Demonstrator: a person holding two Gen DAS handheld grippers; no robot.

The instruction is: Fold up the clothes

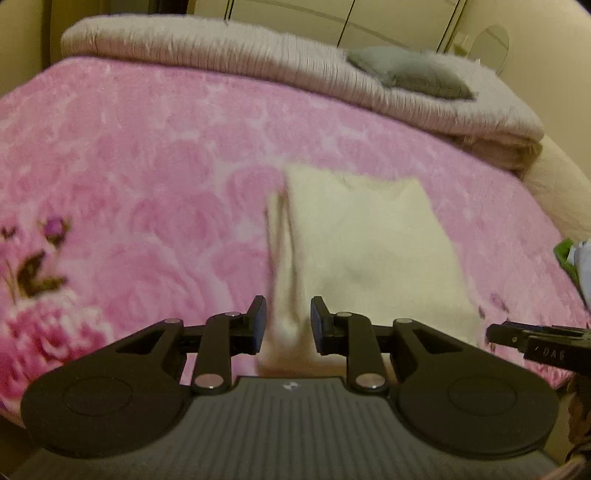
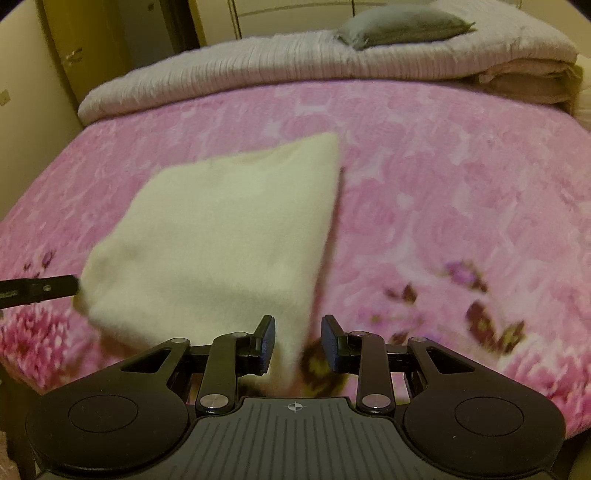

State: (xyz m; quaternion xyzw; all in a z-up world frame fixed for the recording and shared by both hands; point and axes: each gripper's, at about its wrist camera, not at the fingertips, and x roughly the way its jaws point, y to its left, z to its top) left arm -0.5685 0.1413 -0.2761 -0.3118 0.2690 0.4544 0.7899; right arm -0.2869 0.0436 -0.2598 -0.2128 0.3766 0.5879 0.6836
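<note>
A cream folded garment [image 1: 369,240] [image 2: 229,229] lies on the pink floral blanket [image 1: 147,166] [image 2: 443,184], and its near edge is raised off the bed. My left gripper [image 1: 288,317] is shut on the garment's near left corner, where a thick fold fills the space between the blue pads. My right gripper [image 2: 297,332] holds the near right corner; the cloth lies against the left pad, and a sliver of blanket shows beside the right pad. Each gripper's tip shows in the other's view: the right gripper [image 1: 491,332] and the left gripper [image 2: 70,286].
A folded pale quilt [image 1: 258,62] [image 2: 295,70] runs along the far side of the bed with a grey pillow [image 1: 410,70] [image 2: 402,26] on it. Cream wardrobe doors stand behind. A green and blue object [image 1: 572,258] sits at the right edge.
</note>
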